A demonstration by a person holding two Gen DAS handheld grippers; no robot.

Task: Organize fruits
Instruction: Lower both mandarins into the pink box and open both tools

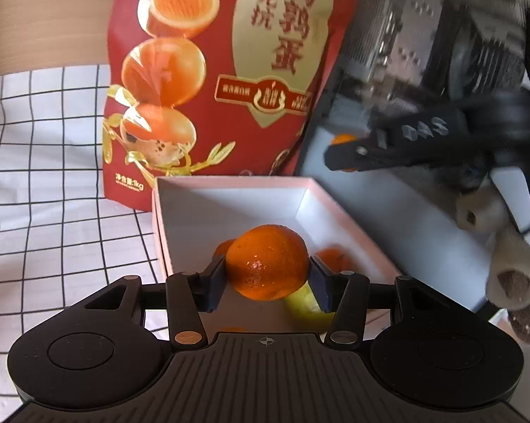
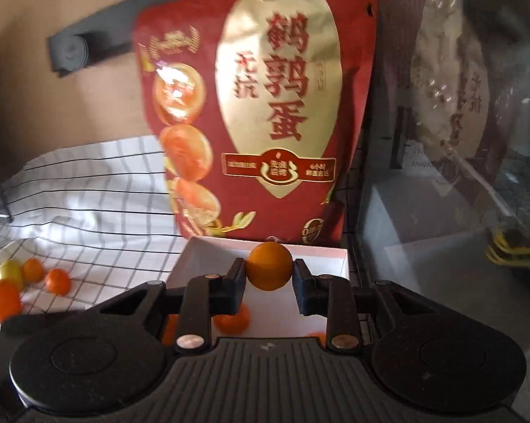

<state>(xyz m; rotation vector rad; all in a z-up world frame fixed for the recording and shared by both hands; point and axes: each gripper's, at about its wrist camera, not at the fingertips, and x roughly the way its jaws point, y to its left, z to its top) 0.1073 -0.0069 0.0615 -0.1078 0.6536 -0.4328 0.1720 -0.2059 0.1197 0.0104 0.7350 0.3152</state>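
My left gripper (image 1: 267, 270) is shut on an orange tangerine (image 1: 267, 261) and holds it over the white box (image 1: 229, 208). More tangerines (image 1: 333, 259) and a yellow-green fruit (image 1: 305, 303) lie in the box. My right gripper (image 2: 269, 271) is shut on a small tangerine (image 2: 269, 265) above the same white box (image 2: 208, 257), where other tangerines (image 2: 231, 320) lie. In the left wrist view the right gripper (image 1: 339, 157) shows at the far right, blurred, with its tangerine (image 1: 342, 139) partly hidden.
A tall red snack bag (image 1: 226, 81) stands right behind the box, also in the right wrist view (image 2: 265, 112). A checked cloth (image 1: 46, 162) covers the table. Several loose fruits (image 2: 29, 282) lie at left on a plate. A glass-sided case (image 2: 458, 158) stands at right.
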